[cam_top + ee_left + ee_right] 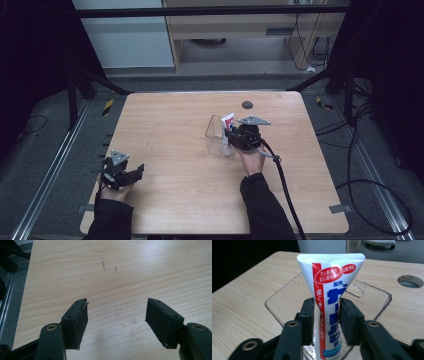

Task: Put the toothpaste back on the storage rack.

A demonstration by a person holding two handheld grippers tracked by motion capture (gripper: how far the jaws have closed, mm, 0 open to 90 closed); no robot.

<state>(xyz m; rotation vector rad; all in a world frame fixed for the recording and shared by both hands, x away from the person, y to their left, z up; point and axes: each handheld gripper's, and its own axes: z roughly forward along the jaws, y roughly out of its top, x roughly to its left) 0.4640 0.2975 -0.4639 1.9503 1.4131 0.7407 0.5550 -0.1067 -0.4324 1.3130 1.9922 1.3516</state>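
1. Above the tabletop (165, 200), high view: the right hand-held gripper (231, 136) sits at the rim of a clear plastic container (216, 136) just right of centre, with a white-and-red toothpaste tube (227, 120) standing up out of the container at the jaws. A cable trails from this gripper toward the near edge. The left hand-held gripper (137, 172) rests low near the near-left corner, well apart from the container, jaws apart and holding nothing.

2. Left gripper view: the left hand-held gripper (116, 320) has its jaws spread wide over bare wood; nothing lies between the pads.

3. Right gripper view: the toothpaste tube (332, 292) stands upright, crimped end up, lower end down inside the clear plastic container (374, 295). The right hand-held gripper (327, 317) has its jaws partly open, one on each side of the tube; whether the pads press on it I cannot tell.
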